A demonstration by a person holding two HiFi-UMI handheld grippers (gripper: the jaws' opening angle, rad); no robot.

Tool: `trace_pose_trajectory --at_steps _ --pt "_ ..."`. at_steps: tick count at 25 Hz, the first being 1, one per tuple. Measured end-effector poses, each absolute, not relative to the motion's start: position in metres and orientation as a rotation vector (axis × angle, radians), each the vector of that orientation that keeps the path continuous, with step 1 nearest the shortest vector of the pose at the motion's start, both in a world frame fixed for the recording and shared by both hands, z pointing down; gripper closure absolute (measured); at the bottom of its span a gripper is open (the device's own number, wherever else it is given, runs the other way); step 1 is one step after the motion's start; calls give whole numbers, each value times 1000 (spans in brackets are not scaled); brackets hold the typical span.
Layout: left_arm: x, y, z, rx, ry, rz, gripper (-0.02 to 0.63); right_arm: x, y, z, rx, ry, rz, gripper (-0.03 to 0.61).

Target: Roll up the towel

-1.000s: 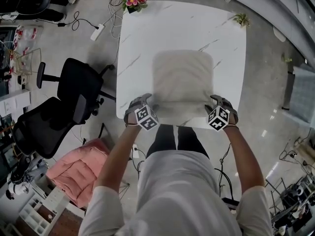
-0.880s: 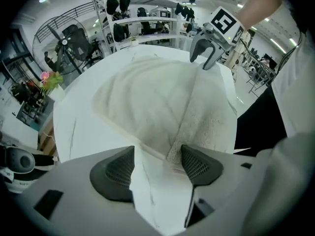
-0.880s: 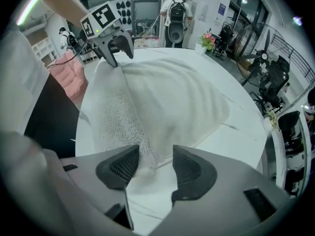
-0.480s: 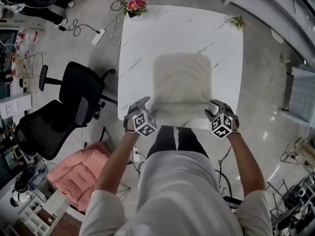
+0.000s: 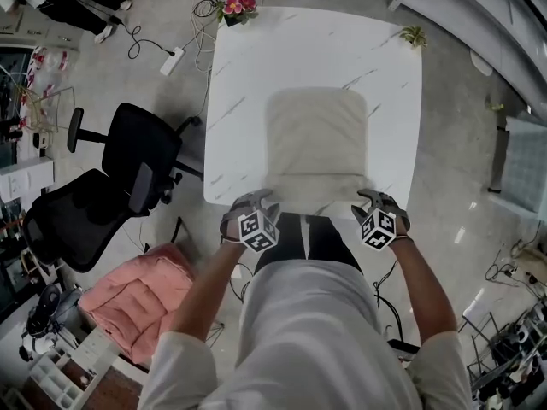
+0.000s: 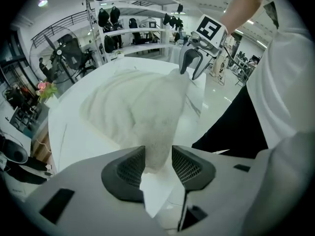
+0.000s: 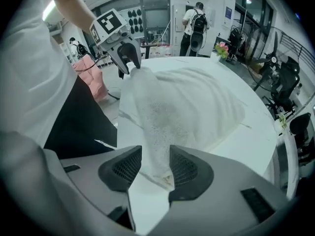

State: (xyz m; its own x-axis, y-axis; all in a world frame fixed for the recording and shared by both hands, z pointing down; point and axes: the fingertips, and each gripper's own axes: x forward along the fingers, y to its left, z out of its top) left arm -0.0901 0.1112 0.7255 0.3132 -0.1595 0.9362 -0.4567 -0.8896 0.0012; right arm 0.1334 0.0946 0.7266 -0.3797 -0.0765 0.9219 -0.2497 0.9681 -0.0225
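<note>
A cream towel lies flat on the white marble table, its near edge at the table's front edge. My left gripper holds the near left corner and my right gripper the near right corner. In the left gripper view the towel rises into the left gripper, filling the gap between the pads; the right gripper pinches the far corner. The right gripper view shows the towel caught in the right gripper. Both jaws have just been closing, with towel between them.
A pot of pink flowers stands at the table's far left corner and a small plant at the far right corner. Black office chairs and a pink seat stand on the floor to the left.
Both grippers have drawn back toward the person and risen a little. They have closed on the towel's near corners, and its near edge is lifted off the table.
</note>
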Motion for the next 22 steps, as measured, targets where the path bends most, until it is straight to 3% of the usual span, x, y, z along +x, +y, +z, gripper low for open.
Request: trace_pose_trajectory --at_steps 5,10,22 --pt "-92 105 754 2339 -601 1726 435 136 90 744 267 -1922 70 401" --pt "-90 97 755 2364 -601 1764 528 138 80 750 331 -1899 -26 483" --pt "-90 174 742 2268 -164 1658 548 141 159 740 13 -1885 362 508"
